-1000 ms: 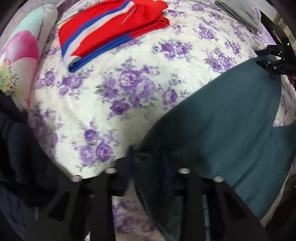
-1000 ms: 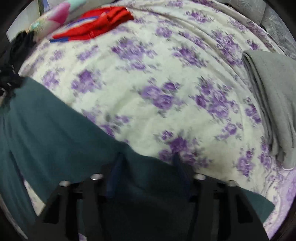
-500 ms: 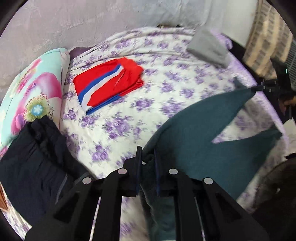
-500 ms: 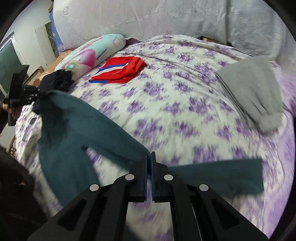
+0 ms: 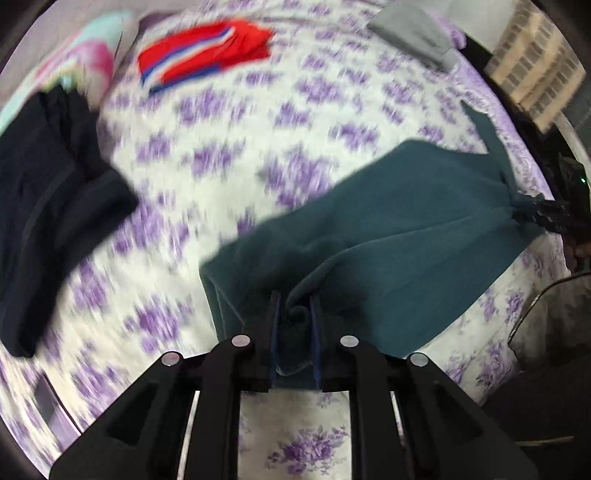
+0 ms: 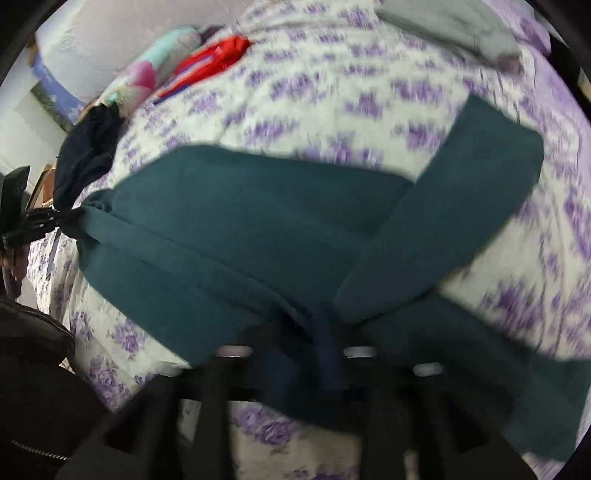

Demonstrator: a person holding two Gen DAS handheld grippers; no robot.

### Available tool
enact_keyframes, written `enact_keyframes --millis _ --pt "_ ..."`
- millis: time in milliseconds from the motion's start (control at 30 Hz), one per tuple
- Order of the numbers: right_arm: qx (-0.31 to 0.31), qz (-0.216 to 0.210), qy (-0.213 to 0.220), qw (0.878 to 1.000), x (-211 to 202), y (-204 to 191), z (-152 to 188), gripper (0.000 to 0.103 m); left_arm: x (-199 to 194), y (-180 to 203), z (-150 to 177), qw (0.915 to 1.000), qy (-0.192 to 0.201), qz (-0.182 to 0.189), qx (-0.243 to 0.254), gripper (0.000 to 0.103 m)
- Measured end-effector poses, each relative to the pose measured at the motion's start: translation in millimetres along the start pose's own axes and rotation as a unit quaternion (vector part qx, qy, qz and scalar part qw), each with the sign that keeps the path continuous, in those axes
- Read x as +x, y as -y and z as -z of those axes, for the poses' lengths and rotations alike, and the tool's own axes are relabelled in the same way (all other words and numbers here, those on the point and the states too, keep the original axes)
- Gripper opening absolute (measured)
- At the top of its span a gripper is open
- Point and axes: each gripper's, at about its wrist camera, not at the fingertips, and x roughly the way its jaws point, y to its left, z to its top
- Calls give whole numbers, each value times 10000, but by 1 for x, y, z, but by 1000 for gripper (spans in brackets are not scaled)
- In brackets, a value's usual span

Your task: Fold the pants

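- Teal fabric of the pants (image 5: 399, 236) is stretched above the bed (image 5: 236, 122), held up at two ends, so that it can be laid flat or doubled over; this is judged to be an early step of the fold.
- One bunched end of the pants is pinched between the left tongs (image 5: 295, 325), whose jaws are nearly closed on the cloth, though they are opening slightly at this moment.
- The right tongs (image 6: 303, 354) are blurred; their jaws are opening, with teal cloth draped across and between them. Whether the pads press on it cannot be told.
- Both ends are kept raised so the middle hangs taut, and wrinkles are probably being pulled out that way.
- In the right wrist view, one leg is seen crossing over toward the far right, while another strip trails to the near right, so the garment is not yet squared.
- The cloth looks soft, matte and fairly thick, with a deep crease running along its length.
- Folded red shorts (image 5: 203, 55) and a grey garment (image 5: 413, 33) lie at the far side, and dark clothes (image 5: 48, 199) at the left, apparently kept clear of the working area.
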Motion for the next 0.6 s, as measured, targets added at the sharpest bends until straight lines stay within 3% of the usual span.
enact_keyframes --millis 133,200,300,367,467,533,600 --pt "-47 2 119 9999 -19 -9 4 53 -14 -6 15 9996 173 122 -187 34" --pt "128 -39 381 9992 -34 -6 -1 53 -26 -12 21 9987 348 146 -348 41" --pt "116 99 688 9975 -46 -13 -14 53 -38 -19 22 9967 453 184 -649 42" --pt "44 136 675 9976 -40 -23 -23 53 -39 -19 20 9962 373 135 -776 43" --pt "-4 77 678 9977 -26 -40 -29 53 -34 -17 17 9939 47 130 -1096 58" --pt "-196 -94 599 9980 -16 -56 -31 53 -28 -20 18 9874 -190 366 -1529 65" --pt "-499 -170 507 9973 -3 -75 -33 57 -22 -21 19 9809 -308 579 -1834 66"
